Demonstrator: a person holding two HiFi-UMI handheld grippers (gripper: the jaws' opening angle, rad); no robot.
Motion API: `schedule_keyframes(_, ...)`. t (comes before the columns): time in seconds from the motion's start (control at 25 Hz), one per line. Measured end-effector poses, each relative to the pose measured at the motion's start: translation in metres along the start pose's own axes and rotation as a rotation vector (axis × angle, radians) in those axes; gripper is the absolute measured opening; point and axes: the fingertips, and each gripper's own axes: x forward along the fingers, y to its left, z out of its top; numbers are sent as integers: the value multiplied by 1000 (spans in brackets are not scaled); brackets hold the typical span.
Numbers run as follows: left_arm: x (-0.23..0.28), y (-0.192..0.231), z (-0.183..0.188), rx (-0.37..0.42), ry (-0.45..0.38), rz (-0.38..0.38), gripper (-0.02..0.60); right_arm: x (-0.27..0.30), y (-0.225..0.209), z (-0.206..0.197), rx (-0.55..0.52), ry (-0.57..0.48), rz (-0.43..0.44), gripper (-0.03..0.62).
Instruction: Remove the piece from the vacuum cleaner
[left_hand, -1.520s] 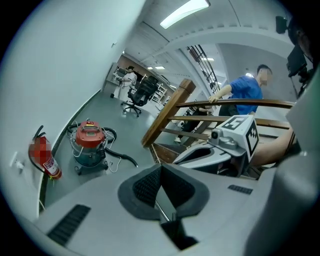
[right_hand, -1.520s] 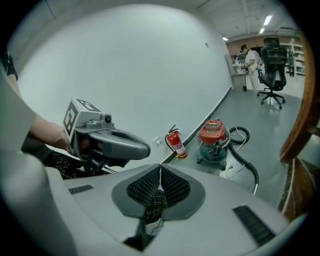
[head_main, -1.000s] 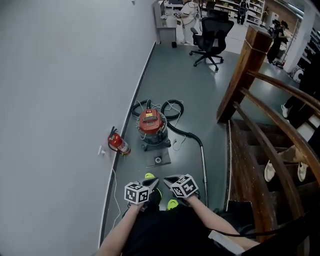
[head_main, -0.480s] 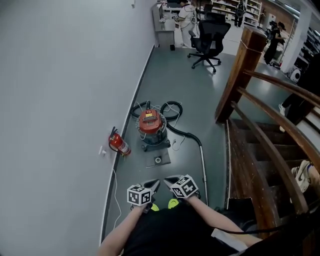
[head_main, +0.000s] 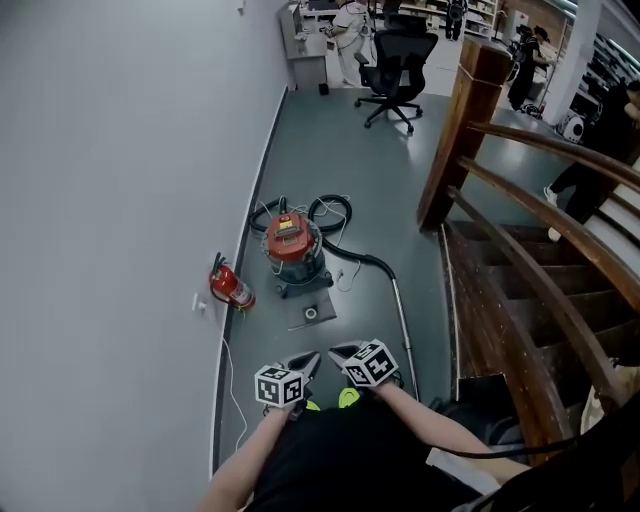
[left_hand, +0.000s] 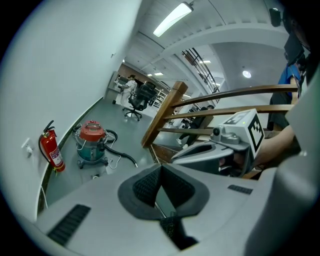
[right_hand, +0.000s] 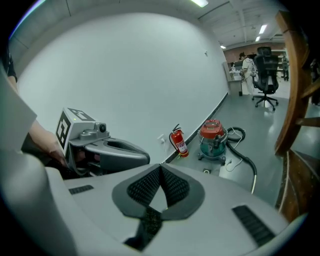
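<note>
While both grippers hang low in front of the person's body, neither holds anything. The left gripper (head_main: 311, 360) has its jaws pressed together w/ nothing btwn the pads. The right gripper (head_main: 336, 352) is likewise closed & empty. They sit side by side, tips nearly meeting, angled down toward the floor (head_main: 350, 140). Each gripper view shows the other gripper just beside it.

The vacuum cleaner (head_main: 292, 248) stands on the grey floor, well apart from both grippers, farther off & a bit left, near the white wall (head_main: 120, 200). It's a canister type: red lid, teal drum, wheeled base. A black hose (head_main: 331, 210) loops on its far side, then runs right & nearer into a pale rigid wand (head_main: 401, 315). The wand lies on the floor w/ its near end by the right gripper. A small flat grey plate (head_main: 312, 314) w/ a round bit on it lies just on the near side of the vacuum cleaner.

A red fire extinguisher (head_main: 229, 285) stands by the wall, left of the vacuum cleaner. A wooden stair rail (head_main: 470, 140) runs along the right, and a black office chair (head_main: 395, 60) stands at the far end. Yellow-green shoes (head_main: 347, 398) show just under the grippers.
</note>
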Motion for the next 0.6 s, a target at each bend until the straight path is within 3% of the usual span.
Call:
schedule_keyframes(0.4,-6,6,-4,13,17,1,9,4,5,0,8,-2,-5,15)
schedule_keyframes(0.6,-12,15,-12,-53,14,20,9,5,5,-1,18,-9,-3,15)
